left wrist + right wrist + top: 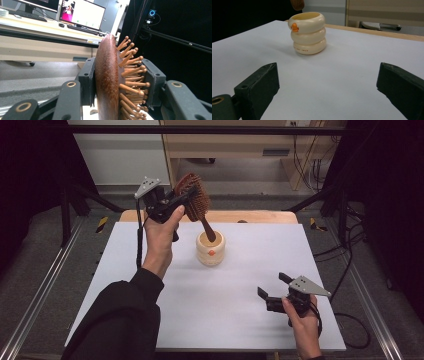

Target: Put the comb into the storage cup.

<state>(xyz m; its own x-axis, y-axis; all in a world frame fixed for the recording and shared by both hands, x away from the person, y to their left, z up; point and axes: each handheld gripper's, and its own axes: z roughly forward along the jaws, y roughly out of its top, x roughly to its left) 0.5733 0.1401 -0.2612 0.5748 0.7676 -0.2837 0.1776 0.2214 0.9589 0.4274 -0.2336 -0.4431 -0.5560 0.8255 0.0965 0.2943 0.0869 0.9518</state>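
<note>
A brown wooden hairbrush [194, 197] with peg bristles hangs in the air, my left gripper [181, 199] shut on its head. Its handle tip points down over the mouth of a cream ringed cup [210, 248] with an orange spot, at or just above the rim. In the left gripper view the brush [108, 82] stands on edge between the two pads, bristles to the right. My right gripper [272, 287] rests near the table's front right, open and with nothing between its jaws, and faces the cup [308, 33].
The white table top [240, 310] spreads around the cup, with a wooden strip [250, 216] along its far edge. Metal frame rails [40, 285] run along both sides. Cables trail on the floor at the right.
</note>
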